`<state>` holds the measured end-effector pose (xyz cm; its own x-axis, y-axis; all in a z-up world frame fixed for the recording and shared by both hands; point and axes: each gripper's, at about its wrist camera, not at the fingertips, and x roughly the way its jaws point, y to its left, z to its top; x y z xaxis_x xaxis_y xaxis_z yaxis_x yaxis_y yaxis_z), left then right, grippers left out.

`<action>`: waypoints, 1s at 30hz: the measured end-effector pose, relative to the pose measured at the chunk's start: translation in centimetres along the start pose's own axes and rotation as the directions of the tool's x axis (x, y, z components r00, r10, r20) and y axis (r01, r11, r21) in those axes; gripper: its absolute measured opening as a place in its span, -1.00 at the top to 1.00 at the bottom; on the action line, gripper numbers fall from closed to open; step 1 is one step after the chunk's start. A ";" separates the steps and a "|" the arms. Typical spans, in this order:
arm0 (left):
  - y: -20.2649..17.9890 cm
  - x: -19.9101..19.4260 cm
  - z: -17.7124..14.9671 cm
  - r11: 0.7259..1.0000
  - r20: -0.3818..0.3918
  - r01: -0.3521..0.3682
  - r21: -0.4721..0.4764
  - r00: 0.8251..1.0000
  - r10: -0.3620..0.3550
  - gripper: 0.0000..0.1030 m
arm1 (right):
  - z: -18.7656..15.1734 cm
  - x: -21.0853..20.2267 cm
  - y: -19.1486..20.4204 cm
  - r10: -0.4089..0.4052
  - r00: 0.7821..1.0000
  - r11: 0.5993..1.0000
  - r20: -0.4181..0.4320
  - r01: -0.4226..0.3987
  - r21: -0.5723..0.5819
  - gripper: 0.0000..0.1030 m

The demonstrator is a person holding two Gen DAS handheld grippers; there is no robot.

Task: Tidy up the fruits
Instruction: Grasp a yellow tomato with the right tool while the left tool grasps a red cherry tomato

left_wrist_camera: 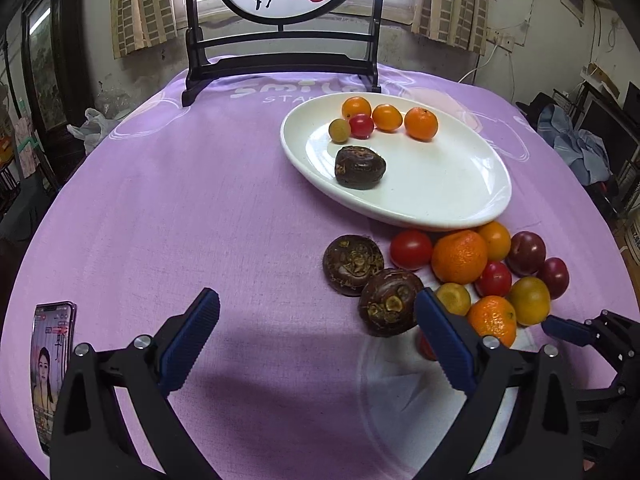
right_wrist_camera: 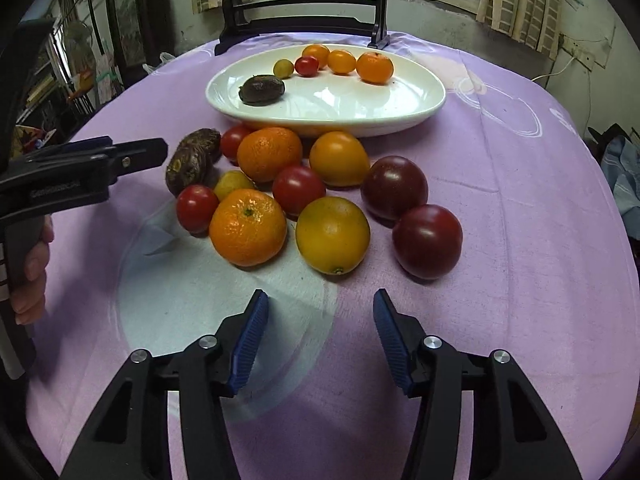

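Right gripper (right_wrist_camera: 320, 336) jaws apart, empty; orange (right_wrist_camera: 248, 227) just ahead (left gripper (left_wrist_camera: 316, 336) jaws wide, also empty).

Six fruits (left_wrist_camera: 387, 118) on white plate (left_wrist_camera: 460, 208); mixed fruit pile (right_wrist_camera: 304, 192) beside it.

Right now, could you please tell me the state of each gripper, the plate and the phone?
Left gripper: open wide, nothing between its fingers.
Right gripper: open, nothing between its fingers.
White oval plate: partly filled, six pieces on it.
Loose fruit pile: on the purple tablecloth, beside the plate.
Phone: screen lit.
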<state>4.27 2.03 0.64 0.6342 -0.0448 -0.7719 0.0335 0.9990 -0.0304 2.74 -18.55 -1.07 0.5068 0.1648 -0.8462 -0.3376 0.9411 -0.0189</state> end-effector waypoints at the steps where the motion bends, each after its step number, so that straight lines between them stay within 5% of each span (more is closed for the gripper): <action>1: 0.1 0.1 0.0 1.000 -0.002 0.001 0.001 1.000 -0.001 -0.86 | 0.2 0.1 0.1 -0.007 1.000 1.000 0.001 0.007 -0.004 -0.08; 7: 0.3 0.3 0.1 0.999 -0.018 0.045 -0.005 0.999 -0.045 -0.86 | 1.9 1.2 0.4 -0.023 1.000 1.000 -0.004 0.023 0.005 -0.04; 10: -0.3 0.1 0.0 0.999 -0.013 0.049 0.021 0.999 -0.048 -0.86 | 1.9 1.1 0.6 -0.025 1.000 1.000 0.004 0.025 0.002 0.13; 11: -0.5 0.1 0.0 0.998 -0.013 0.051 0.028 0.999 -0.051 -0.86 | 1.7 1.0 0.5 -0.033 0.999 0.999 0.015 0.033 0.015 0.34; 25: -4.1 0.2 -2.7 0.985 -0.092 0.095 0.147 0.992 -0.082 -0.85 | 0.0 -1.2 -1.7 0.039 0.998 0.996 0.057 -0.044 0.079 0.34; 27: -4.9 0.7 -3.1 0.981 -0.112 0.088 0.172 0.991 -0.069 -0.51 | -0.1 -1.5 -1.8 0.038 0.997 0.996 0.064 -0.043 0.081 0.34; 30: -5.4 1.3 -3.2 0.983 -0.141 0.090 0.162 0.988 -0.067 -0.32 | -0.3 -2.1 -1.8 0.041 0.996 0.995 0.077 -0.047 0.083 0.34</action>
<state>2.43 -3.42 -2.23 0.5150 -0.1104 -0.8500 0.2152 0.9766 0.0035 2.05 -20.67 0.61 0.5520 0.2253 -0.8028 -0.2940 0.9536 0.0654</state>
